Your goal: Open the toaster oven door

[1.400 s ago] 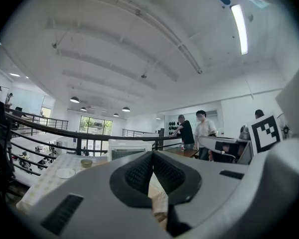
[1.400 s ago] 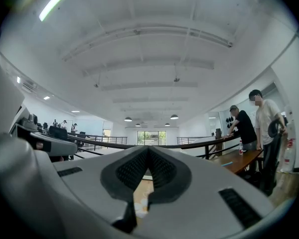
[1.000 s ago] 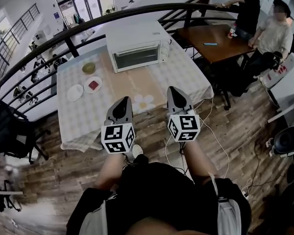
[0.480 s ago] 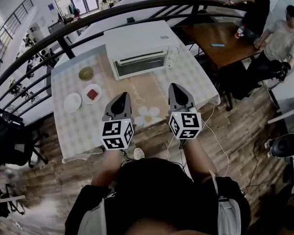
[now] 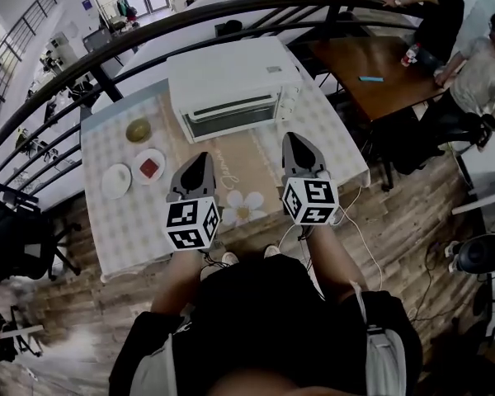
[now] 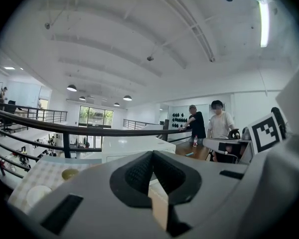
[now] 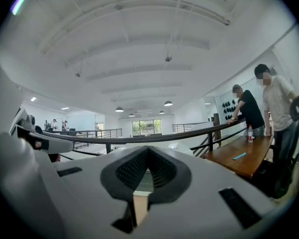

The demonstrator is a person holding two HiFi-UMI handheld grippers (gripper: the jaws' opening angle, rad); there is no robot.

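A white toaster oven (image 5: 231, 73) stands at the back of the table with the checked cloth (image 5: 132, 221); its glass door (image 5: 231, 115) is closed. My left gripper (image 5: 202, 157) hovers over the table's near half, shut and empty, short of the oven's left front. To its right, level with it, my right gripper (image 5: 295, 137) is shut too and holds nothing, its tip just short of the oven's right front corner. In the left gripper view the pads (image 6: 139, 171) meet at the tip, with the oven (image 6: 129, 146) beyond. The right gripper (image 7: 148, 149) shows the same closed tip.
On the table's left lie a white plate (image 5: 115, 180), a plate with something red (image 5: 149, 167) and a green bowl (image 5: 138, 129). A dark railing (image 5: 231, 11) curves behind the oven. Two people are at a wooden table (image 5: 379, 68) to the right. Cables (image 5: 355, 221) trail on the floor.
Both grippers have moved forward together, from the table's front edge to over the cloth, closer to the oven. Their jaws stayed shut.
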